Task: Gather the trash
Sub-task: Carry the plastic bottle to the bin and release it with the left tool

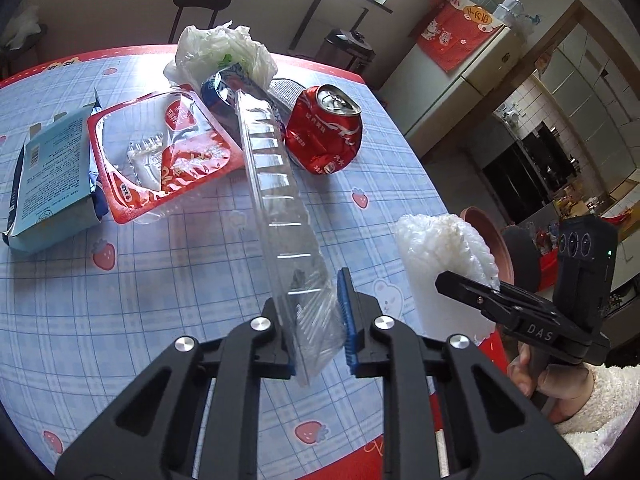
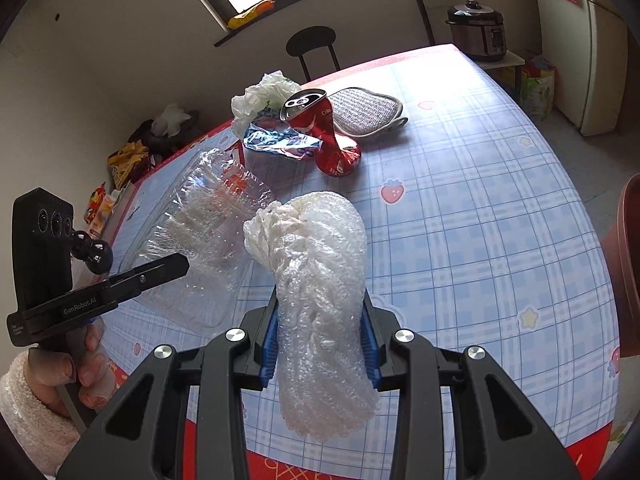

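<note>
My left gripper (image 1: 310,294) is shut on the near end of a clear ribbed plastic container (image 1: 276,184), which is lifted edge-on over the table. My right gripper (image 2: 320,300) is shut on a roll of white bubble wrap (image 2: 320,264), held above the table's front edge. In the left wrist view the bubble wrap (image 1: 440,248) hangs to the right. On the checked tablecloth (image 1: 168,272) lie a crushed red cola can (image 1: 326,128), a red-and-white film tray (image 1: 160,152), a pale blue carton (image 1: 48,176), a blue foil wrapper (image 1: 220,92) and a crumpled white bag (image 1: 220,52).
A grey woven mat (image 2: 364,110) lies behind the can. A brown round rim (image 1: 486,236) shows past the table's right edge. A dark chair (image 2: 312,46) stands at the far side and a cooker (image 2: 478,30) on a side shelf. A person's hands in white sleeves hold both grippers.
</note>
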The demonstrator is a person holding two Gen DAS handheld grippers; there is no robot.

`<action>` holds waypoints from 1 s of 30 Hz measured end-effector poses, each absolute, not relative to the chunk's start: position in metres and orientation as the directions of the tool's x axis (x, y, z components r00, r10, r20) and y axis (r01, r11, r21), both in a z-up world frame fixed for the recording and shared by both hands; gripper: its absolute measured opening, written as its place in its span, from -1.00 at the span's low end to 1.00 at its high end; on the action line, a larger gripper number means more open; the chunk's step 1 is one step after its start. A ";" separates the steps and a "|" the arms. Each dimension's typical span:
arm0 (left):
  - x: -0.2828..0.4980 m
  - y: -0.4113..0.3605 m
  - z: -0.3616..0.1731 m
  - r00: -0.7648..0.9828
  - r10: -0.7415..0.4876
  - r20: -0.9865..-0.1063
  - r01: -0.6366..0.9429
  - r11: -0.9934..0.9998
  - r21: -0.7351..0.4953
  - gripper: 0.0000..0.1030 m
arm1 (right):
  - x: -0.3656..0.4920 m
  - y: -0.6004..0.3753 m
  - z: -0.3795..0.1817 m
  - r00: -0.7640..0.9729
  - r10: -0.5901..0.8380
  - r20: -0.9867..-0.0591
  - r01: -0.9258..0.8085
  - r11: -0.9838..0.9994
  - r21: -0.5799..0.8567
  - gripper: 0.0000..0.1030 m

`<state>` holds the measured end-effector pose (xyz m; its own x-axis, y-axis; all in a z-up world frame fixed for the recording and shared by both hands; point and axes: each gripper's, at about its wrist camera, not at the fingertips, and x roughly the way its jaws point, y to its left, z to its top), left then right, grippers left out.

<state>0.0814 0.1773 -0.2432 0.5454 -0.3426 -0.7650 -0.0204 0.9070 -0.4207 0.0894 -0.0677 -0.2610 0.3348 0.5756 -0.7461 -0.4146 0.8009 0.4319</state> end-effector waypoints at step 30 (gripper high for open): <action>0.096 -0.009 -0.162 0.568 -0.466 -0.679 0.187 0.876 -0.445 -0.61 | 0.090 -0.331 -0.227 0.618 0.451 -0.644 -0.113 0.862 0.495 -0.35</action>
